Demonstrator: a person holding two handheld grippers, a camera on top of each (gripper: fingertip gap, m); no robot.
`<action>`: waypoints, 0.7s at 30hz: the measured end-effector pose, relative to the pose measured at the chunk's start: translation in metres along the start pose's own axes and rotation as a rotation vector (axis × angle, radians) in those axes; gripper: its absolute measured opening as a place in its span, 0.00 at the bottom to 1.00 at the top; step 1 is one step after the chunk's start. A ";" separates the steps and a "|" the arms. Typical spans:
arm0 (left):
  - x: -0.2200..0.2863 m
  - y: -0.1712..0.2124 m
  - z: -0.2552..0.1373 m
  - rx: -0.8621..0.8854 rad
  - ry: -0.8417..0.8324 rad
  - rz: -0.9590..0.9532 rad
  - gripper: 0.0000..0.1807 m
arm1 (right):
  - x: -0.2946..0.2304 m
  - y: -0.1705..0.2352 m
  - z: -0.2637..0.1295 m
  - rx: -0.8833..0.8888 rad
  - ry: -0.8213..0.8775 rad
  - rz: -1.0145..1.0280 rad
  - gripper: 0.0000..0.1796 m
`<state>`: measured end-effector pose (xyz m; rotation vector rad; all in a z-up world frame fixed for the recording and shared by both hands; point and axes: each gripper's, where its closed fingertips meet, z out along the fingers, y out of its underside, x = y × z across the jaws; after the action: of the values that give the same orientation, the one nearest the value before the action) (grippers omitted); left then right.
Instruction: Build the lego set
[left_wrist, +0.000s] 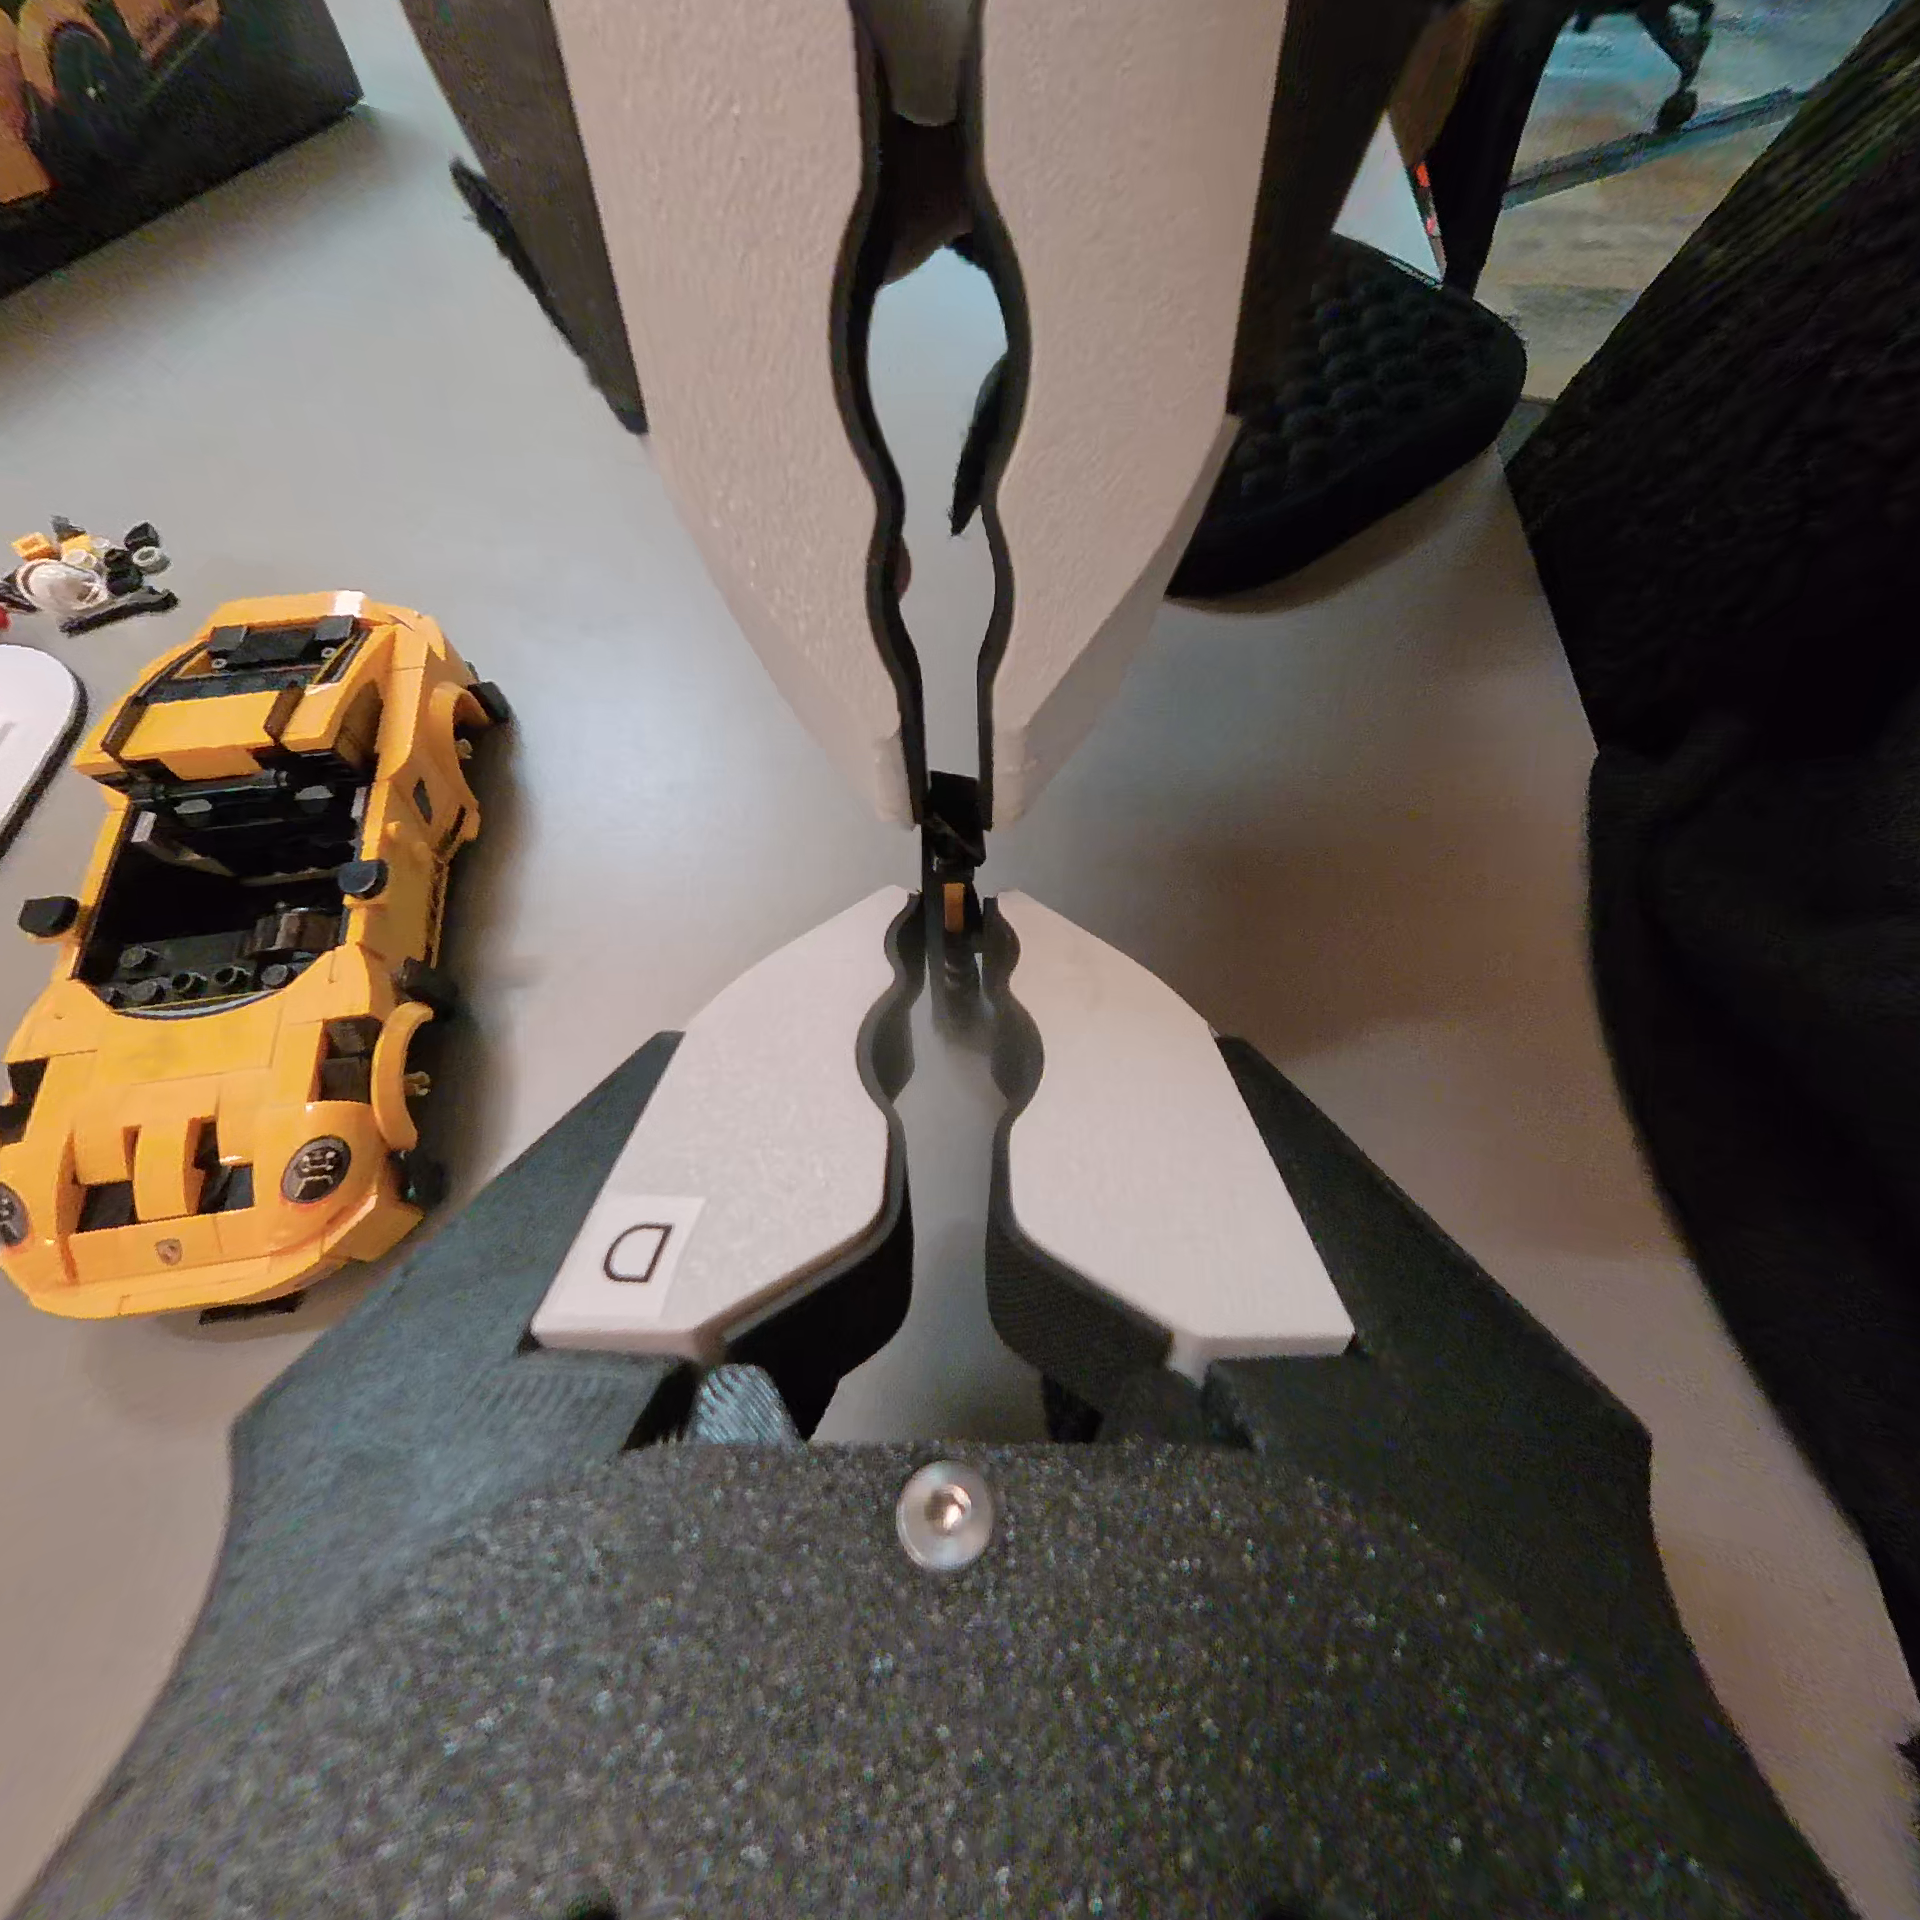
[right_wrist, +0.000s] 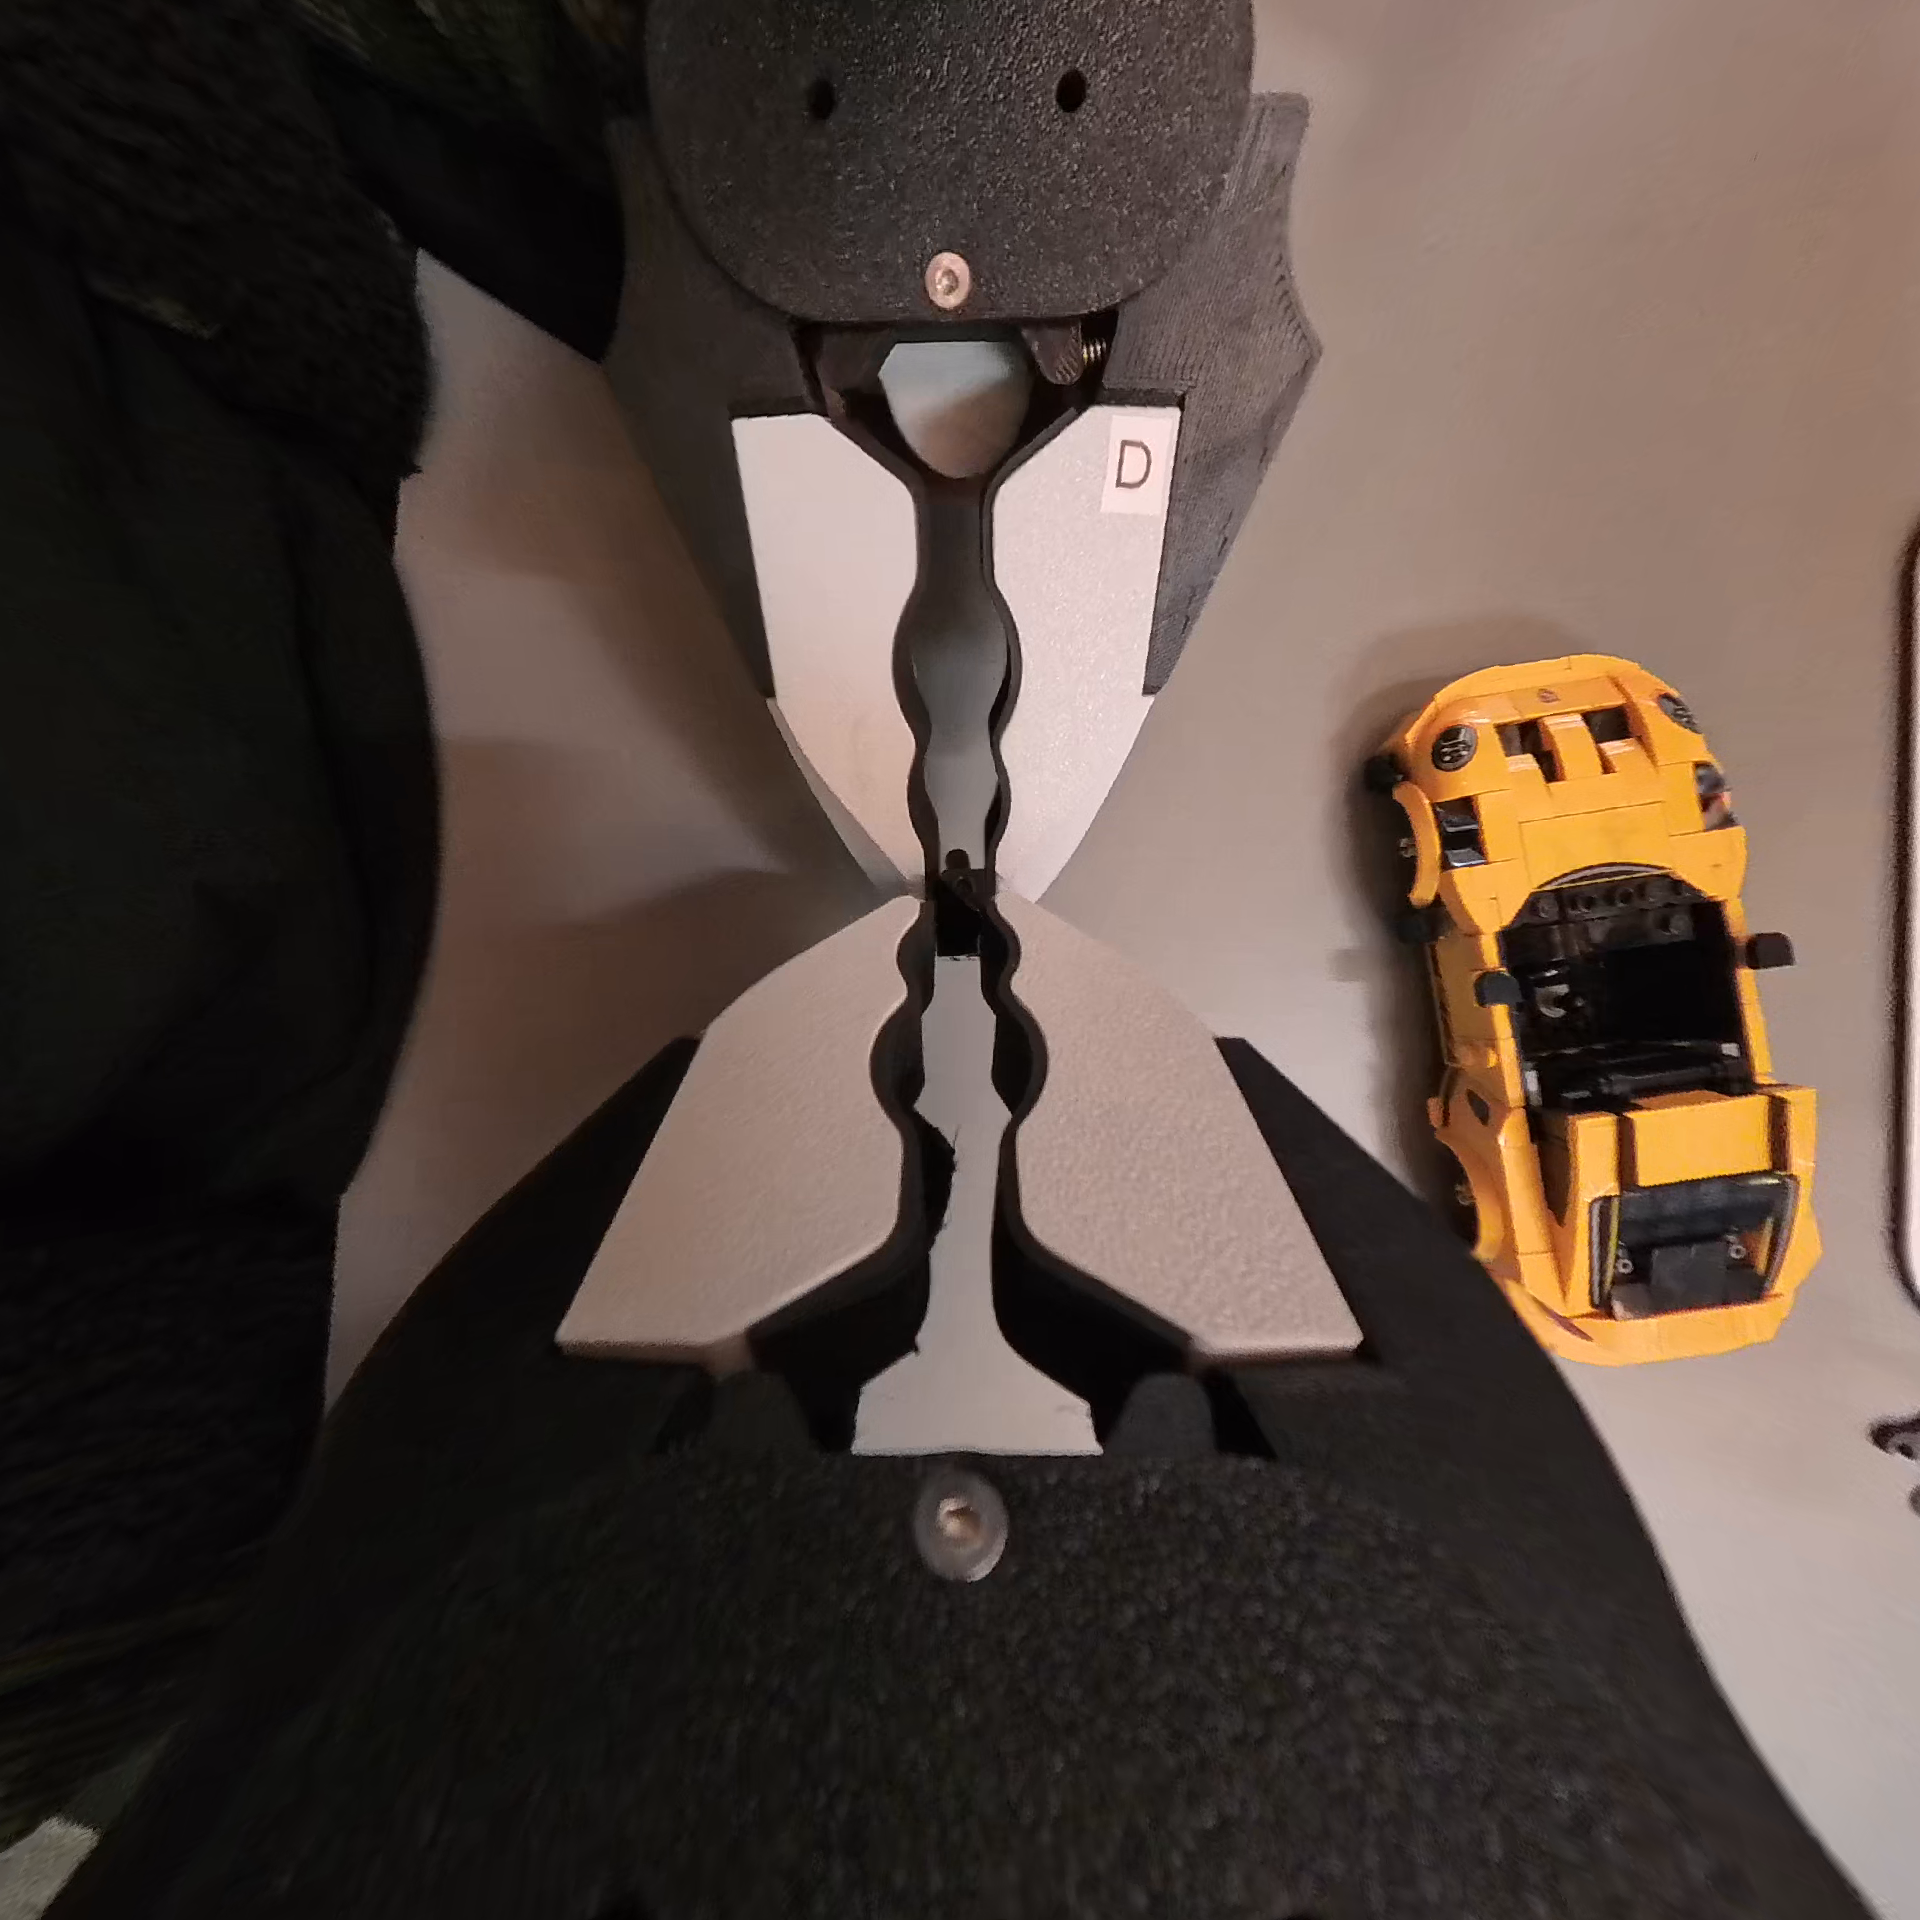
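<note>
Left wrist view: both tongs (left_wrist: 951, 904) pinch one small piece (left_wrist: 954, 831) (car (left_wrist: 249, 956) well apart).

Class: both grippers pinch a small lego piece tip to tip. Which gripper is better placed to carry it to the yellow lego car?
Probably left: left gripper already clamps the small black-and-orange piece, like the right gripper.

Both grippers (left_wrist: 951, 904) pinch one small piece (left_wrist: 954, 821) — tip-to-tip.
</note>
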<state>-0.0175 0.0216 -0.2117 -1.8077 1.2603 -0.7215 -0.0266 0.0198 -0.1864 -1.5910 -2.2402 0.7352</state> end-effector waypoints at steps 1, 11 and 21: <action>0.000 0.000 0.000 0.000 0.000 0.003 0.05 | 0.000 0.000 0.000 0.005 -0.017 0.014 0.04; 0.001 0.000 0.003 0.015 0.005 0.012 0.06 | -0.002 -0.001 0.002 0.052 -0.145 0.105 0.04; 0.001 -0.001 0.004 0.010 -0.003 0.019 0.06 | -0.004 0.000 0.002 0.077 -0.218 0.149 0.04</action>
<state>-0.0136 0.0218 -0.2130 -1.7858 1.2678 -0.7132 -0.0264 0.0160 -0.1878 -1.7277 -2.2246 1.0698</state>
